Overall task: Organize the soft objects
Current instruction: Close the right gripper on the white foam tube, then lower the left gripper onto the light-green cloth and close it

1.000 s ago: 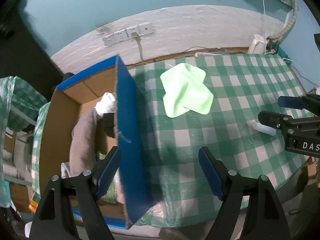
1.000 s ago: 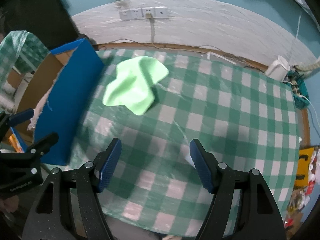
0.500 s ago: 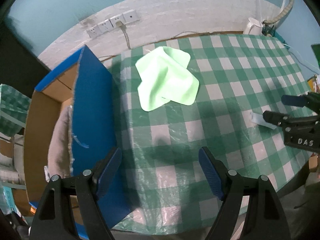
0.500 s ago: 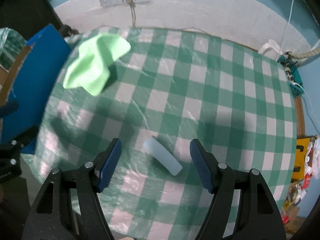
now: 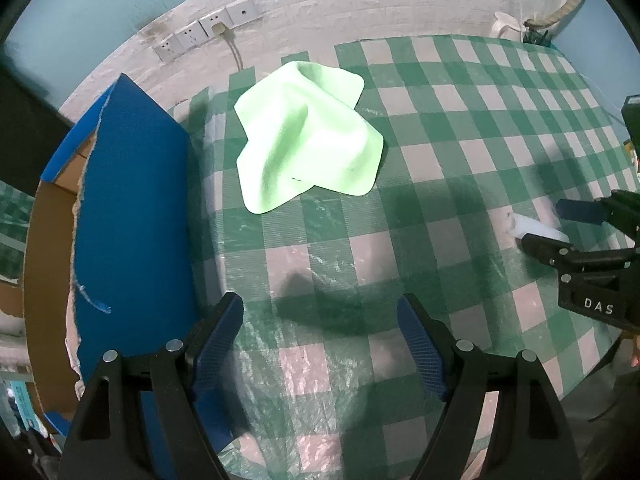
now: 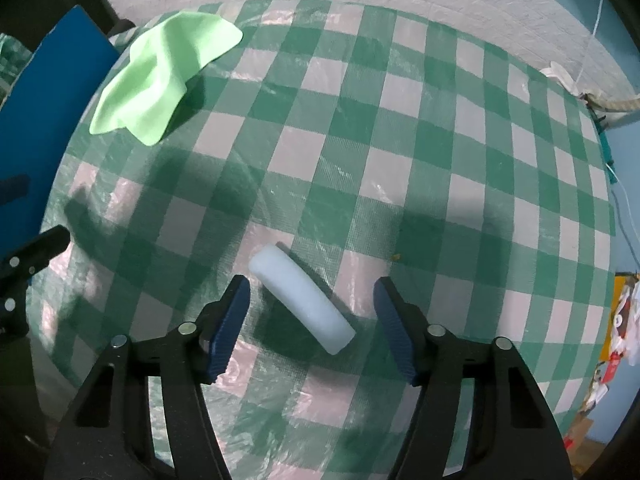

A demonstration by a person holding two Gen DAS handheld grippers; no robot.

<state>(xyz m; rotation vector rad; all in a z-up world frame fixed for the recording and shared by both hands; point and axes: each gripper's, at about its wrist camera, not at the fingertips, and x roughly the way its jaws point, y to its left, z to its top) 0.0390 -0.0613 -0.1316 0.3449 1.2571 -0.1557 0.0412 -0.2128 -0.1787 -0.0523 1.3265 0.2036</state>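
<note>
On the green-and-white checked plastic tablecloth (image 6: 400, 128), seen from the right wrist camera, a short white foam cylinder (image 6: 301, 299) lies flat at about 6 o'clock from the middle of the view, its long axis running from 10 o'clock to 4 o'clock. The right gripper (image 6: 312, 322) points steeply down over it with one blue-padded finger on either side. Its jaws are closing, the cylinder sits between them, and a gap shows at both pads, so nothing is gripped yet. In the same view a crumpled light-green soft cloth (image 6: 160, 76) rests on the table at 10 o'clock, well apart from the cylinder, and the blue outer face of a cardboard box flap (image 6: 48, 120) stands at the table's edge at 9 o'clock.

From the left wrist camera, the left gripper (image 5: 320, 344) hangs over bare tablecloth (image 5: 460, 128) at 6 o'clock, its jaws standing wide with nothing between them. The green cloth (image 5: 308, 136) lies at 12 o'clock from this gripper, apart from its fingers. The blue flap (image 5: 132, 208) rises at 9 o'clock, just beside the left finger, with the brown cardboard inside of the box (image 5: 44, 264) beyond it. At 3 o'clock the right gripper (image 5: 560, 226) reaches in, the white cylinder (image 5: 532, 227) showing between its fingers. A white wall socket strip (image 5: 208, 30) sits at 11 o'clock.
</note>
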